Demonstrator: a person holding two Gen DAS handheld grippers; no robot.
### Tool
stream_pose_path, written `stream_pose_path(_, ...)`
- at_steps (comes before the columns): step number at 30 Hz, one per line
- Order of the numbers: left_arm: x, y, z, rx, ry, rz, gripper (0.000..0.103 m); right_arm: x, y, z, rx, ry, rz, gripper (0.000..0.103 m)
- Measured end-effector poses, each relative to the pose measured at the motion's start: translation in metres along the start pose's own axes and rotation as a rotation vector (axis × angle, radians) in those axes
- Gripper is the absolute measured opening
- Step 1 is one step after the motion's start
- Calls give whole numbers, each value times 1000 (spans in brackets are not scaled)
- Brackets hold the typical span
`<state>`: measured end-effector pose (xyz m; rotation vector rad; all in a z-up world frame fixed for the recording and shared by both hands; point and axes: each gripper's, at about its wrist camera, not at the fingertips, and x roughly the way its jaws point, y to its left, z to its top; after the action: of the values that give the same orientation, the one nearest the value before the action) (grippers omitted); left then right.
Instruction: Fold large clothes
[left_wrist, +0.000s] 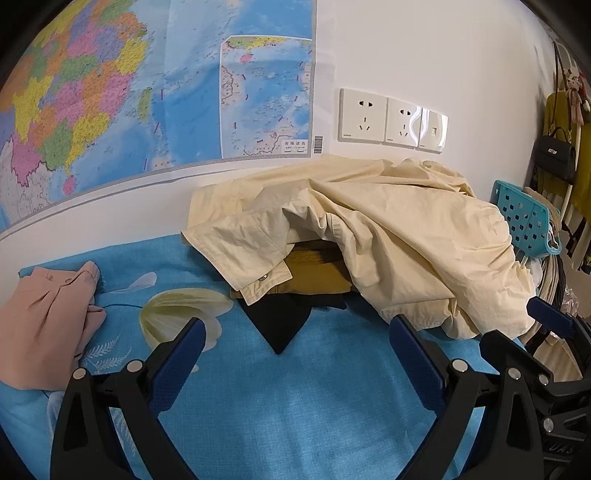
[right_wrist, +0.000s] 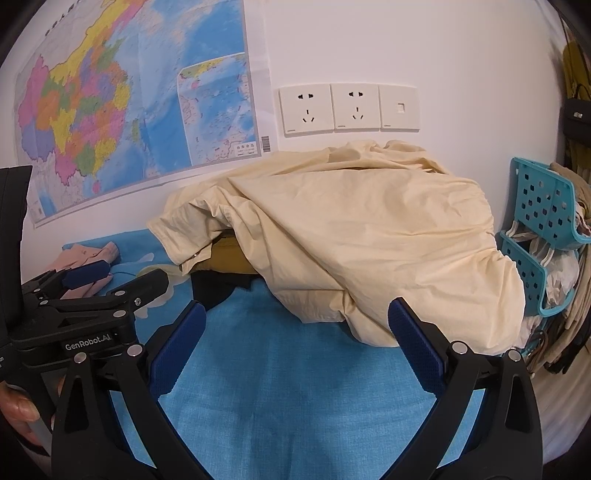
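Left gripper (left_wrist: 297, 332): jaws spread wide, nothing between the blue pads, hovered over the blue sheet (left_wrist: 295, 406) just near of the black garment's corner.
Right gripper (right_wrist: 297, 314): jaws spread wide too, empty; right fingertip just beside the cream hem, contact impossible to tell.
Pink garment (left_wrist: 48, 325): lay crumpled at far left on the sheet, well apart from the pile.
Cream shirt (left_wrist: 388, 236): heaped unfolded at centre-right against the wall, cuff with a snap hanging toward the near left.
Mustard garment (left_wrist: 317, 273): sat folded under the cream shirt, partly hidden.
Black garment (left_wrist: 280, 321): lay lowest in the pile, one corner pointing near.
Teal basket (right_wrist: 543, 221): stood right of the pile, holding pale cloth.
Left view only: flower print (left_wrist: 177, 310) on the sheet; the other gripper's blue tip at the right edge.
Right view only: a hand (right_wrist: 18, 410) at lower left gripping the left tool, marked GenRobot.AI; basket's lower tier.
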<state>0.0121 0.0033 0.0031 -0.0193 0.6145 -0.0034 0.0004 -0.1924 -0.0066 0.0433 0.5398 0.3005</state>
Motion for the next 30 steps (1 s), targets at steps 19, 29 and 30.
stream_pose_path(19, 6, 3, -3, -3, 14, 5, 96, 4, 5, 1, -27, 2, -3, 97)
stream_pose_path(29, 23, 11, 1, -16, 51, 15, 96, 22, 20, 10, -100, 16, -1, 98)
stream_pose_path(30, 25, 12, 2, -16, 53, 17, 96, 24, 21, 11, -109, 16, 2, 97)
